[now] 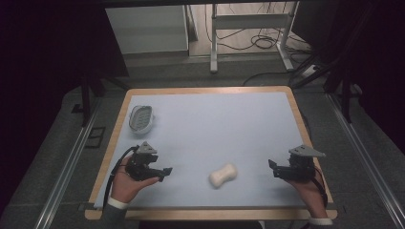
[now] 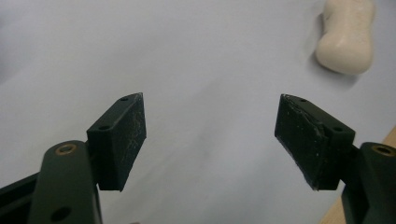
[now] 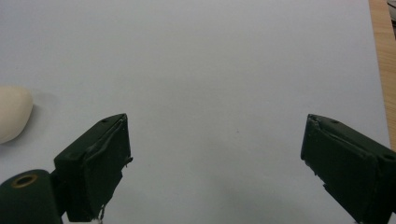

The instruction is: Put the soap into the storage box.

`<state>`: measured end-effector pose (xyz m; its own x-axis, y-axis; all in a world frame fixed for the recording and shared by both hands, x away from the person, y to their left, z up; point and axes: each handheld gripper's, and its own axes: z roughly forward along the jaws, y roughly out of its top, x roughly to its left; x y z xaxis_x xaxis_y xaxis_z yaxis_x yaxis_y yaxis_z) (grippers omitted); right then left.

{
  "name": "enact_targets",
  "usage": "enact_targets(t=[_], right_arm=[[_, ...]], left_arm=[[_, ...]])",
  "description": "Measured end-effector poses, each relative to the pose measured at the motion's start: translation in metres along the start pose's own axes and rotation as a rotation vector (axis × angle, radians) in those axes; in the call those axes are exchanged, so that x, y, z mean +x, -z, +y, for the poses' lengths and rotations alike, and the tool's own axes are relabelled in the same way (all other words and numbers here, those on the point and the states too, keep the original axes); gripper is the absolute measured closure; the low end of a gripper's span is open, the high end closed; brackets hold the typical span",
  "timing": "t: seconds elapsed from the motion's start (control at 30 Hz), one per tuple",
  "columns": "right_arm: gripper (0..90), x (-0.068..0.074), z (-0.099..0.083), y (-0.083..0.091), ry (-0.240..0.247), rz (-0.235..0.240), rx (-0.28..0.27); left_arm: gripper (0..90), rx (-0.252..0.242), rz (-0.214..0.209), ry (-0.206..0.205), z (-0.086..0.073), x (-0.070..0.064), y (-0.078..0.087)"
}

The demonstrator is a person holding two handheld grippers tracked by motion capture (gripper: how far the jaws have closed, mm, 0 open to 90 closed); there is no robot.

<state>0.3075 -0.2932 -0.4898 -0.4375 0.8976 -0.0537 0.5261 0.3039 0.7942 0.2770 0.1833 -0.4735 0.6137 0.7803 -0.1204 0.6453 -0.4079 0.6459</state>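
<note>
Soap lies on the pale blue table mat, near the front edge and between my two hands. It is a cream bar, pinched at the waist like a bone, lying flat. In the high view its long axis runs on a slant: one rounded end points toward the front left, the other toward the back right. Nothing touches it.

My left gripper sits to its left, jaws spread wide with nothing between them, aimed roughly rightward at the bar but well short of it. In the left gripper view the soap shows beyond the jaws, up at the right, and clear of both pads.

My right gripper is on the other side, jaws also wide apart and empty, pointing left. In the right gripper view one rounded end of the soap shows at the left edge.

Farther back on the left of the mat sits a pale oval soap dish, well apart from the bar.
</note>
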Motion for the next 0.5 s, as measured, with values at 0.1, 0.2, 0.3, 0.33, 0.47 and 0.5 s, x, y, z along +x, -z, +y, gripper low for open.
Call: enact_targets(t=[0.1, 0.2, 0.3, 0.33, 0.47, 0.5], right_arm=[[8.2, 0.001, 0.0, 0.001, 0.003, 0.0, -0.003], [8.1, 0.002, 0.0, 0.0, 0.01, 0.001, 0.002], [8.1, 0.003, 0.0, -0.002, 0.016, 0.004, 0.008], [8.1, 0.003, -0.001, -0.003, 0.017, 0.002, 0.009], [8.2, 0.002, -0.001, -0.003, 0.013, 0.002, 0.009], [8.2, 0.002, -0.001, -0.003, 0.013, 0.002, 0.009]], left_arm=[[26.0, -0.018, -0.007, -0.029, 0.005, -0.009, -0.002], [26.1, -0.009, -0.017, -0.051, 0.01, -0.015, -0.005], [26.1, -0.003, -0.023, -0.068, 0.015, -0.021, -0.009], [26.1, 0.004, -0.023, -0.071, 0.017, -0.023, -0.013], [26.0, 0.017, -0.03, -0.083, 0.02, -0.027, -0.018], [26.0, 0.023, -0.031, -0.087, 0.021, -0.029, -0.02]])
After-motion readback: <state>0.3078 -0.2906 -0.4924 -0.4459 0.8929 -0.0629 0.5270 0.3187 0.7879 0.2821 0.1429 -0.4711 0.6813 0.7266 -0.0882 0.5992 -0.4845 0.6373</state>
